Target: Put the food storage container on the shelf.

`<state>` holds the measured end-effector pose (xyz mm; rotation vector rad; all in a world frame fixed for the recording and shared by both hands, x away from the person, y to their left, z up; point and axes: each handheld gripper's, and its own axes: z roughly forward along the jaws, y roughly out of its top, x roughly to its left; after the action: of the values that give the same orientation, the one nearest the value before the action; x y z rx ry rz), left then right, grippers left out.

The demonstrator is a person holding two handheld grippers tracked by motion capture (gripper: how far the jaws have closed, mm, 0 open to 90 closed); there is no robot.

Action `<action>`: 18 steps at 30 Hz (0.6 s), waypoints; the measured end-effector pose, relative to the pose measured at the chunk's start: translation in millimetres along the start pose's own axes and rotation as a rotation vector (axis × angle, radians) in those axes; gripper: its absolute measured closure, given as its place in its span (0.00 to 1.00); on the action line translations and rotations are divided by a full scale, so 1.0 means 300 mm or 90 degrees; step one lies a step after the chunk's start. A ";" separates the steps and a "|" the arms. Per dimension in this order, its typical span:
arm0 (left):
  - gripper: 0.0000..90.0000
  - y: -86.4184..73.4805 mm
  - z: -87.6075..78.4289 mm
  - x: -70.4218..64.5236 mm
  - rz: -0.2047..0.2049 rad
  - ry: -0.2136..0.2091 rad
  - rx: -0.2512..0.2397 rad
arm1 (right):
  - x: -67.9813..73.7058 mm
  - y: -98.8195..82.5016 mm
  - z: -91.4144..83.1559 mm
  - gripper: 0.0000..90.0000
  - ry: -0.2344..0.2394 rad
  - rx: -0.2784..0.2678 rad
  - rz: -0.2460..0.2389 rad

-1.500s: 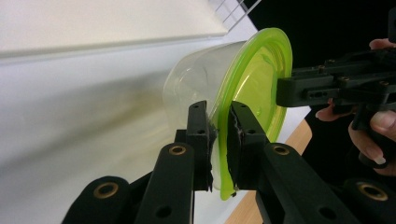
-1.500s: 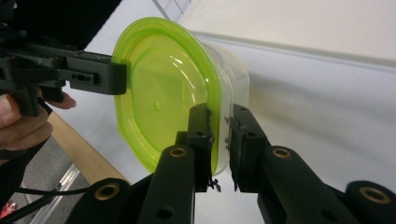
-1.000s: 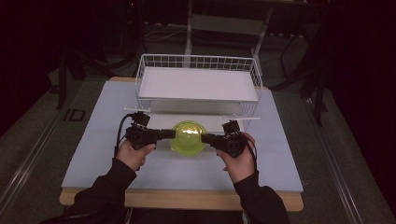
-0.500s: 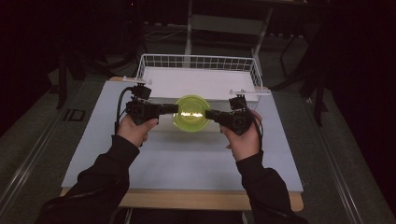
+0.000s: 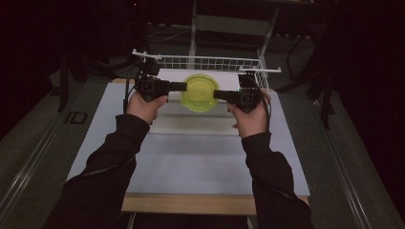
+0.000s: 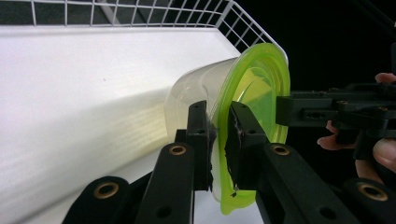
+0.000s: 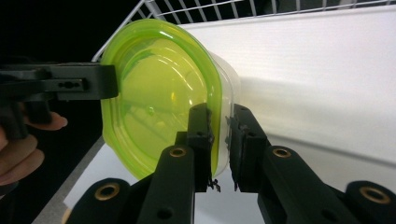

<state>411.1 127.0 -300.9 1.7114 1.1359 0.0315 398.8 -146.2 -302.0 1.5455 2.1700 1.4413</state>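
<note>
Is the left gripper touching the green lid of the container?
Touching. In the left gripper view, the left gripper has both jaws closed on the green lid rim.

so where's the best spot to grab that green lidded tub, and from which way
By the lid's protruding rim, coming in from opposite sides. The container has a clear, smooth rounded body, but its green lid flares past the wall into a thin lip the jaws can pinch. That is how it is held now: the left tongs and right tongs each clamp the rim edge, above the wire basket.
</note>
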 end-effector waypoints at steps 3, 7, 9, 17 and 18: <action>0.90 0.020 0.017 0.017 -0.005 0.002 0.002 | -0.009 0.023 0.013 0.89 -0.008 0.005 0.006; 0.90 0.026 0.037 0.039 -0.012 0.005 0.006 | -0.023 0.037 0.036 0.89 -0.010 0.018 0.021; 0.90 0.024 0.046 0.054 -0.024 -0.001 0.000 | -0.034 0.039 0.049 0.88 -0.007 0.020 0.030; 0.87 0.036 0.065 0.069 -0.013 0.013 -0.020 | -0.036 0.072 0.067 0.86 -0.012 0.035 0.051; 0.85 0.036 0.069 0.069 -0.010 0.013 -0.024 | -0.040 0.075 0.069 0.86 -0.014 0.034 0.053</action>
<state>440.3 126.1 -312.1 1.6721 1.1572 0.0613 431.4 -142.0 -301.4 1.6802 2.1722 1.3932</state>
